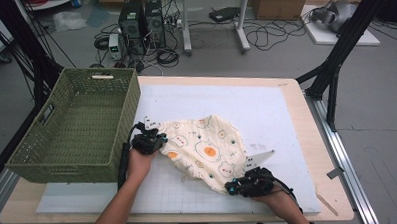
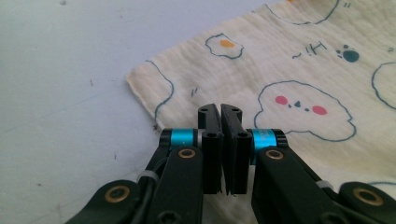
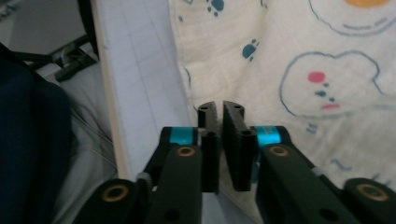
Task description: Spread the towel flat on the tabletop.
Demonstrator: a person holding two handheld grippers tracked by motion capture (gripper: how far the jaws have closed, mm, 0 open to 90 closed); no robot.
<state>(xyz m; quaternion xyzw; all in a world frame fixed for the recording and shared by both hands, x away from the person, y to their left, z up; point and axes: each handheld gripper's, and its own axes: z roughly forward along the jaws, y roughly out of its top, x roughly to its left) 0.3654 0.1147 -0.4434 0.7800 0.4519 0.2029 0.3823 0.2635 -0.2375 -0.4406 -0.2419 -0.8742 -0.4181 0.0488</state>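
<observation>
Cloth (image 1: 205,151), cream with egg and bear prints, lay rumpled on the white mat (image 1: 266,109), right of the green basket (image 1: 77,127). We held the left gripper (image 1: 150,139) at the cloth's left edge, beside the basket's near corner; in its own view the jaws stood pressed together, cloth edge (image 2: 299,84) at their tips. We could not tell whether any fabric was caught between them. The right gripper (image 1: 249,183) sat at the cloth's near corner, close to the table's front edge. Its jaws were likewise pressed together over the hem (image 3: 261,70), grip on fabric unclear.
</observation>
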